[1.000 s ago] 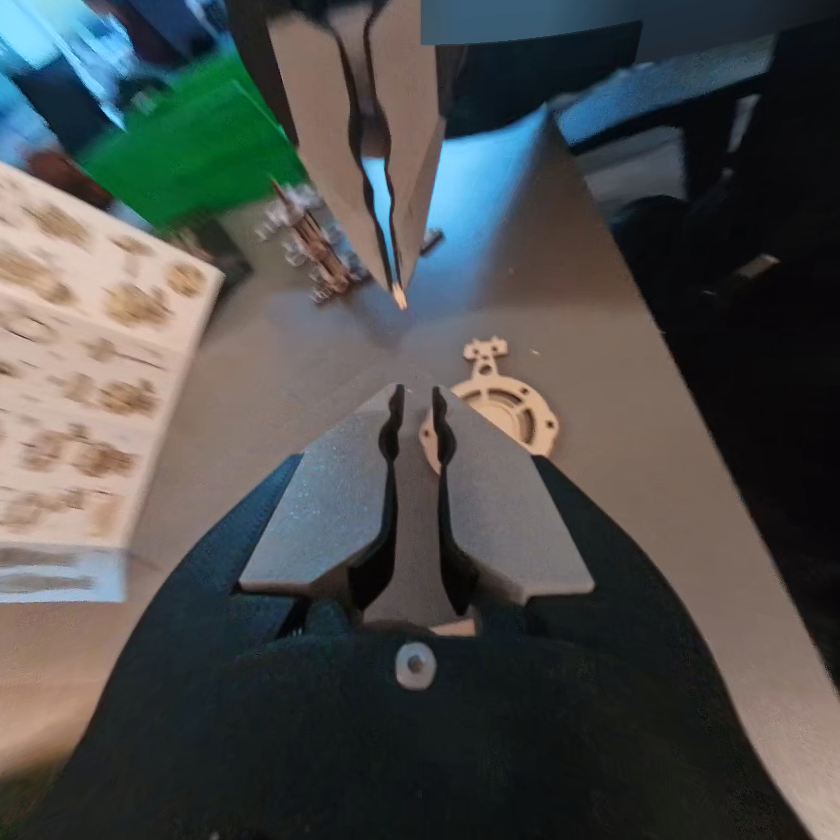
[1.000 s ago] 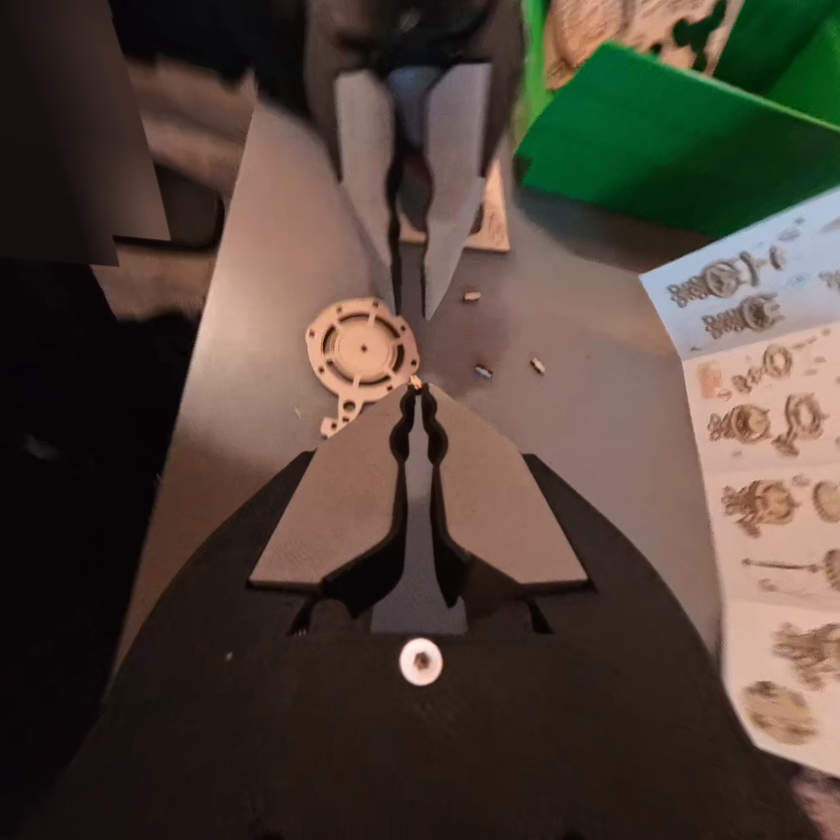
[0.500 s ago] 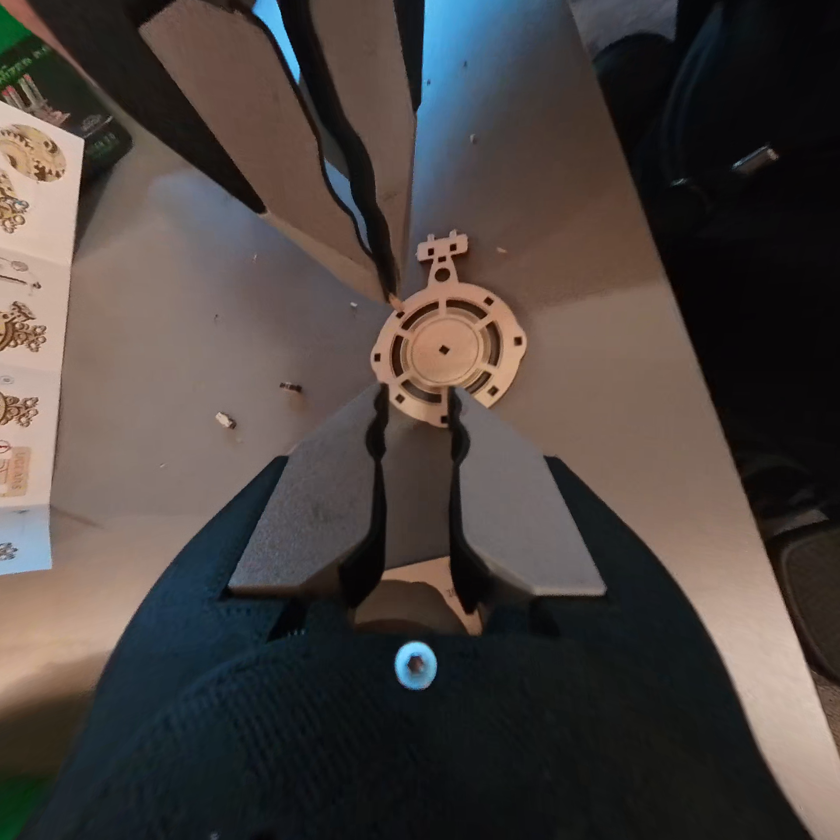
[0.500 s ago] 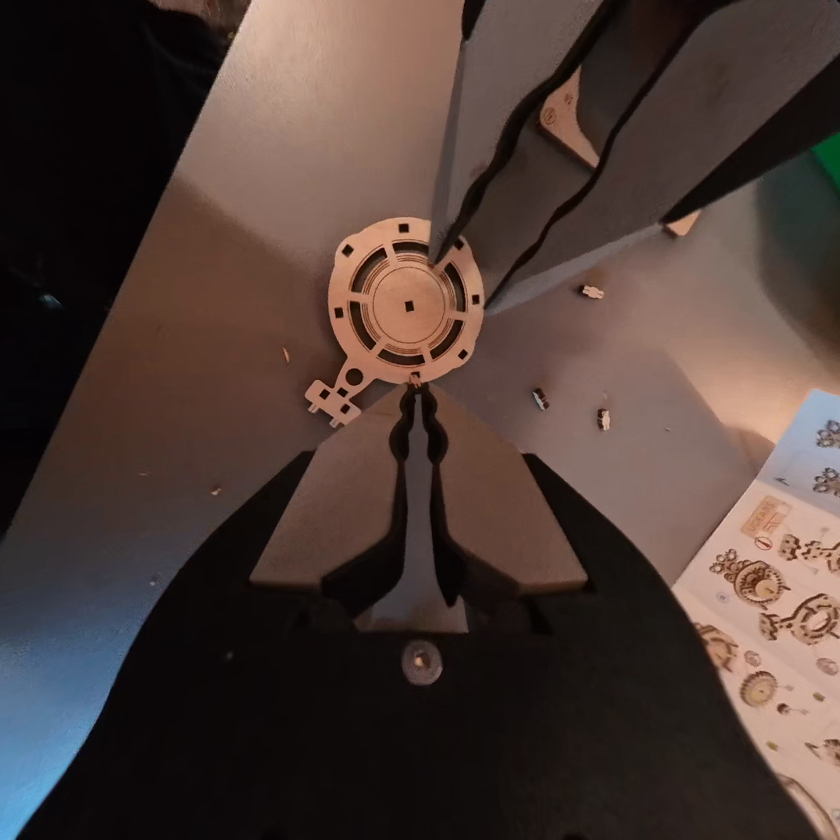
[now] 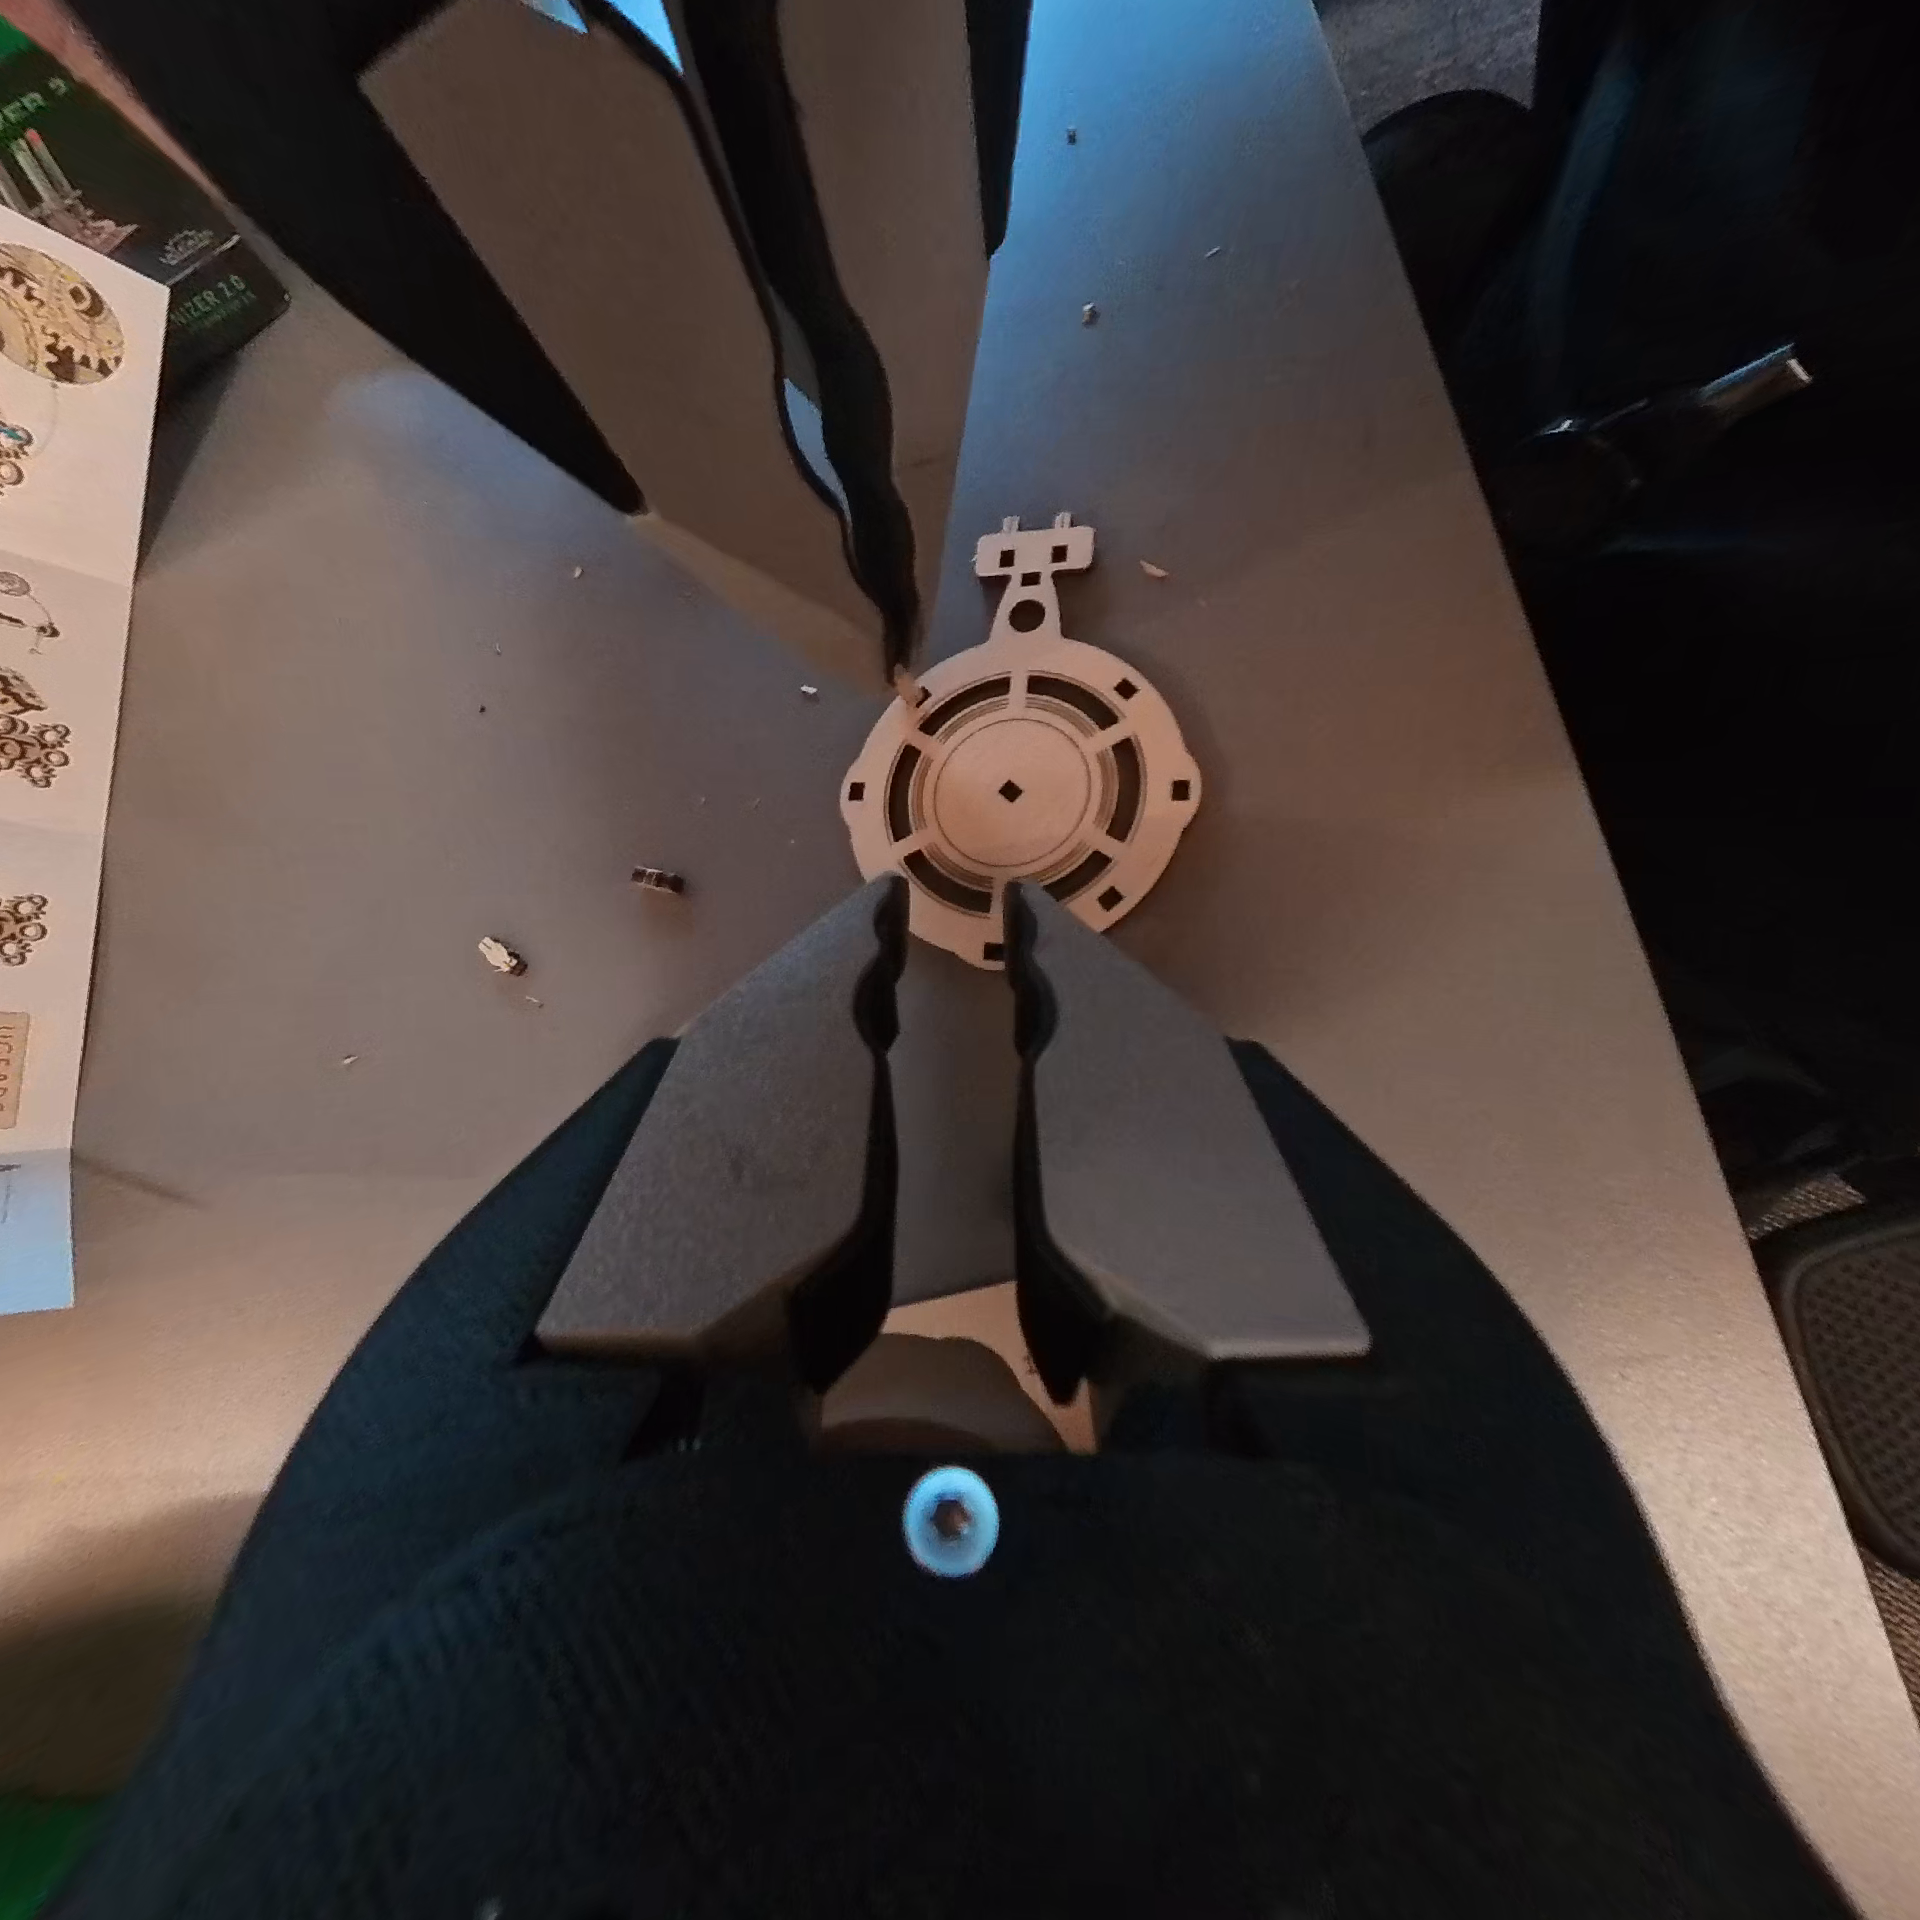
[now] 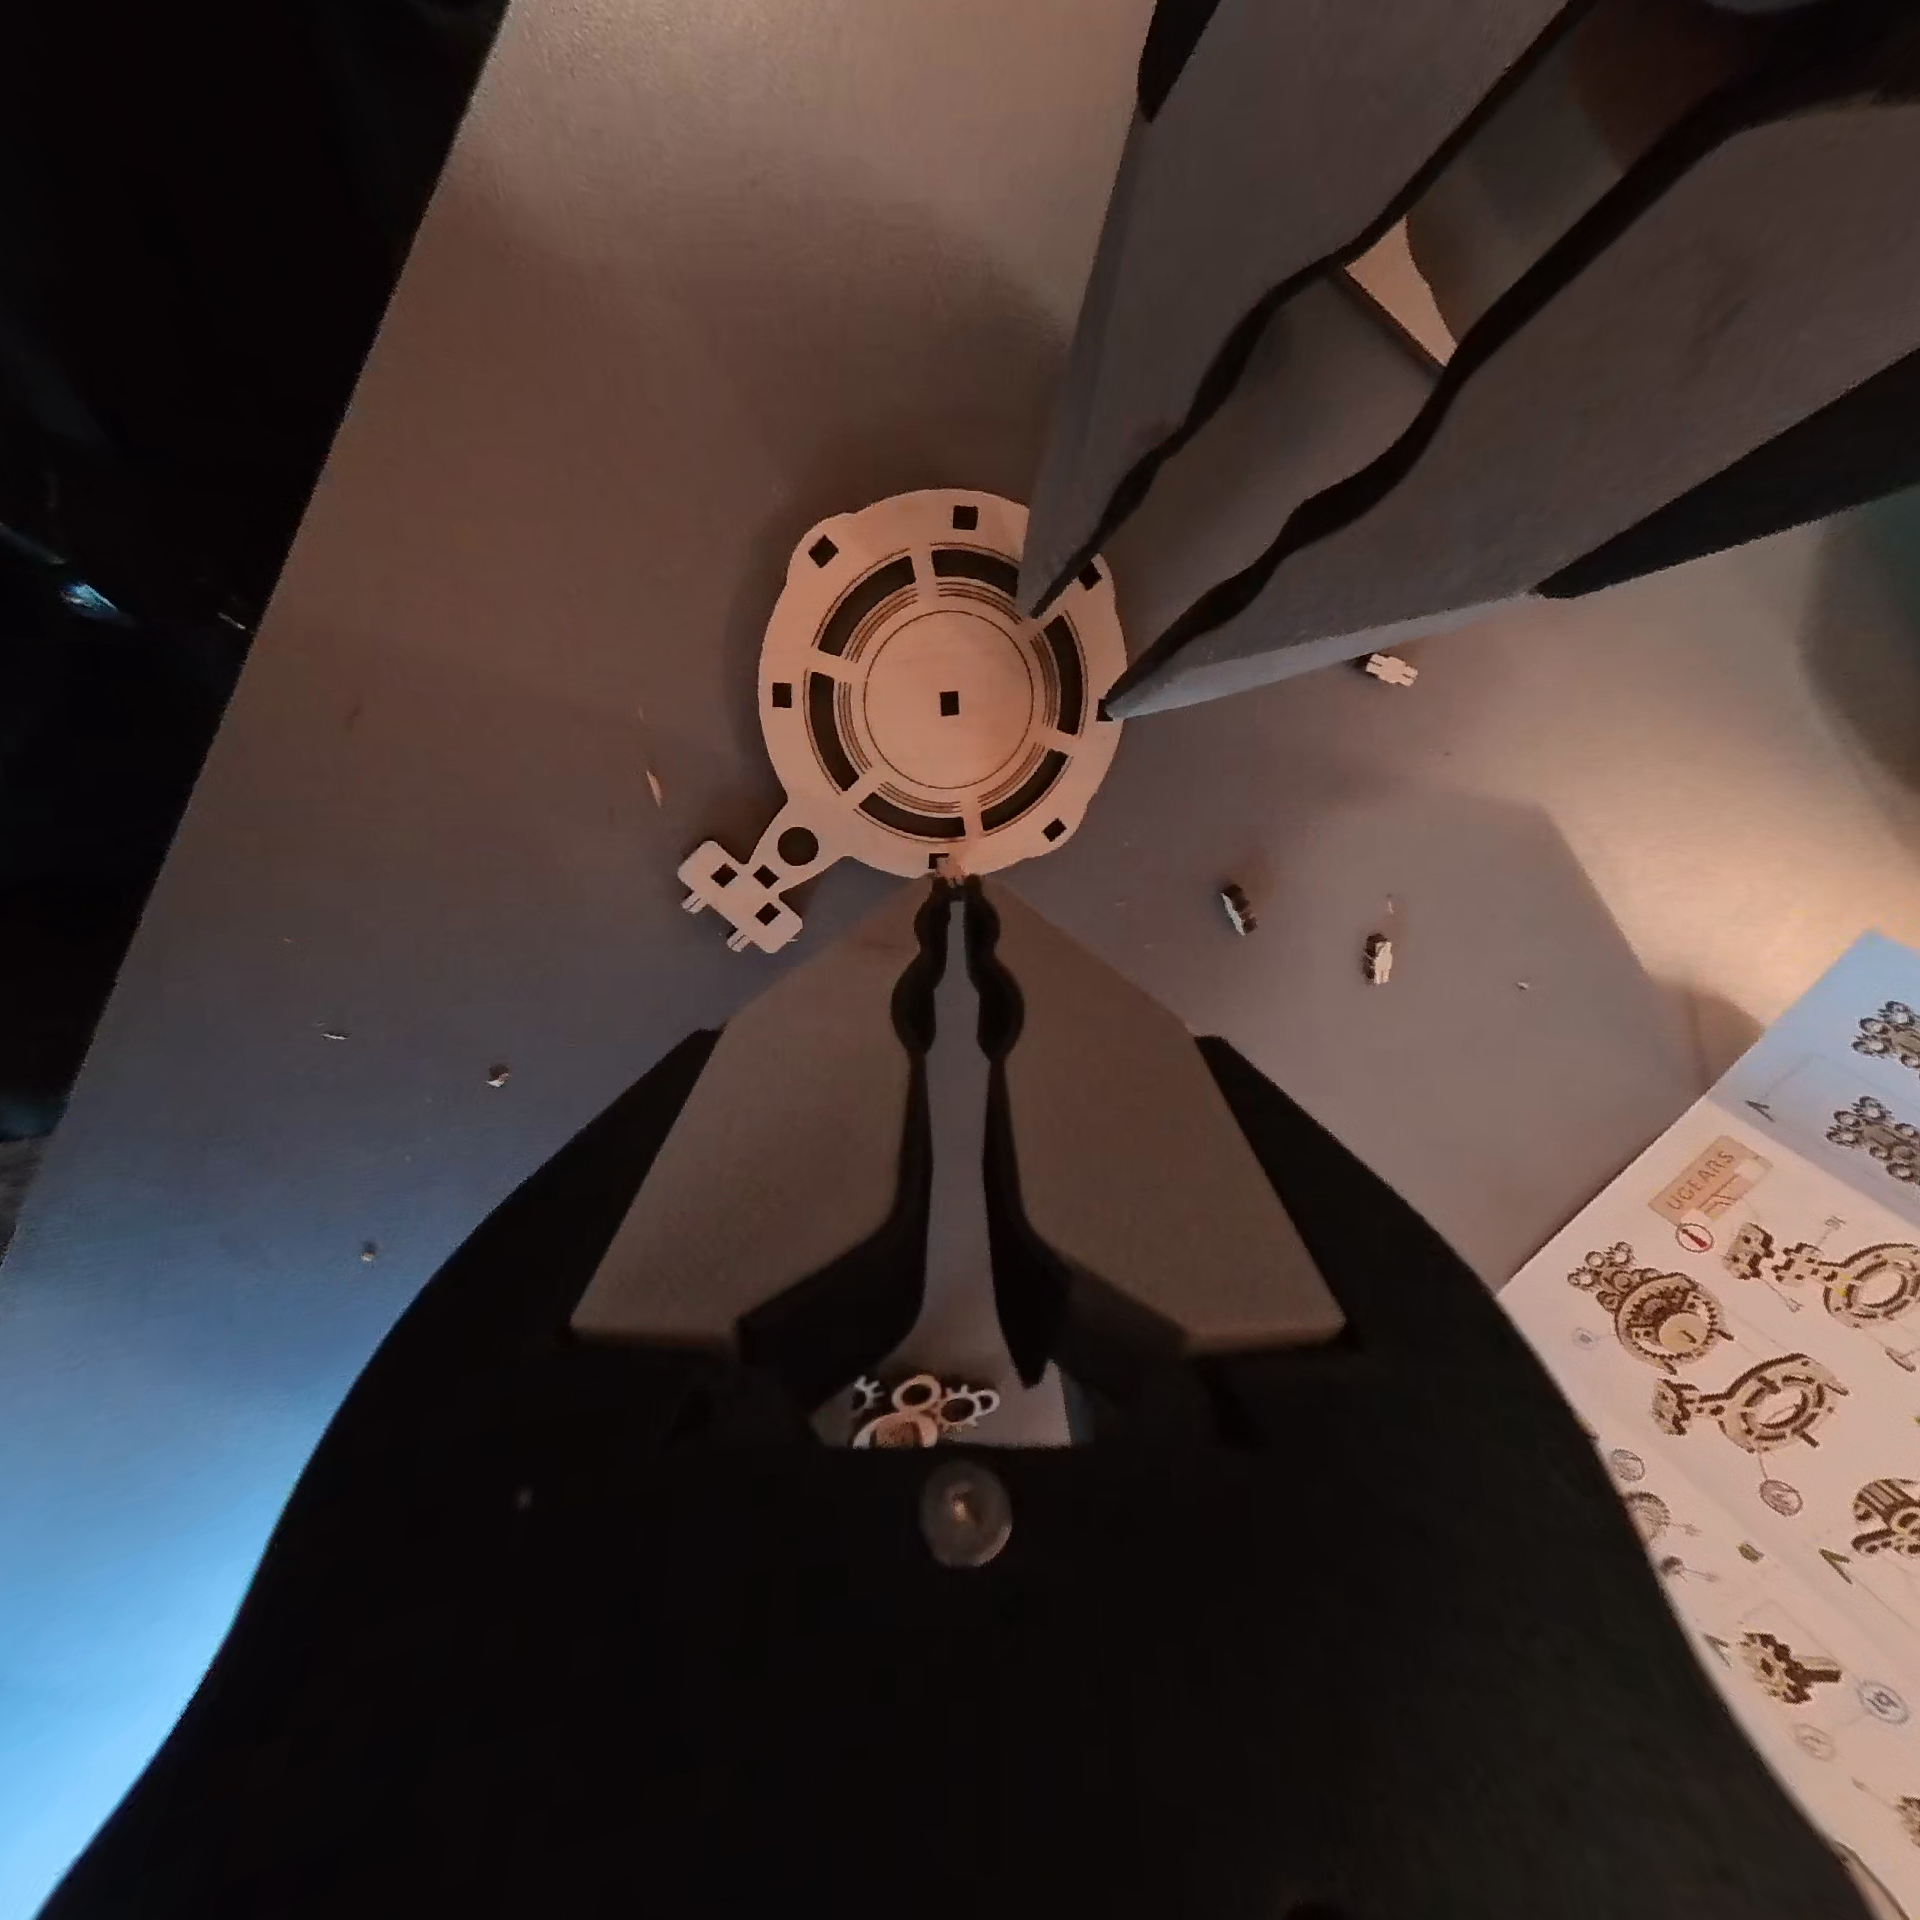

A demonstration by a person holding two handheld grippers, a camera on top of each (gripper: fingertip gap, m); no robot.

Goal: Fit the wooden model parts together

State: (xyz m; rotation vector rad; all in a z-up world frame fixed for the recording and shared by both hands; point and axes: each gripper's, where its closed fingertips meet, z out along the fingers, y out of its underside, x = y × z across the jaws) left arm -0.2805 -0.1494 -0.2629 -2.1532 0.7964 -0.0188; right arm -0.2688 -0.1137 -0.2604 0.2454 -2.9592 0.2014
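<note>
A flat round wooden disc (image 5: 1013,795) with slots, square holes and a keyed tab lies on the grey table (image 5: 416,623); it also shows in the right wrist view (image 6: 940,707). My left gripper (image 5: 953,894) is open and empty, its tips over the disc's near rim; from the right wrist view it (image 6: 1075,665) reaches in from the upper right. My right gripper (image 6: 956,883) is shut on a tiny wooden peg (image 6: 948,869), held at a square hole on the disc's rim. In the left wrist view it (image 5: 899,665) comes down from above with the peg (image 5: 904,684).
Loose small pegs (image 5: 657,880) (image 5: 502,954) lie left of the disc, also visible in the right wrist view (image 6: 1234,906) (image 6: 1377,958). An instruction sheet (image 5: 52,727) (image 6: 1766,1351) and a dark box (image 5: 208,281) lie beside them. The table edge (image 5: 1538,727) runs close to the disc. My right fingertips sit around 5 cm from my left ones.
Both grippers have swung down and closed in on the disc. The left gripper has opened a little wider. The right gripper's peg has come to the disc's rim.
</note>
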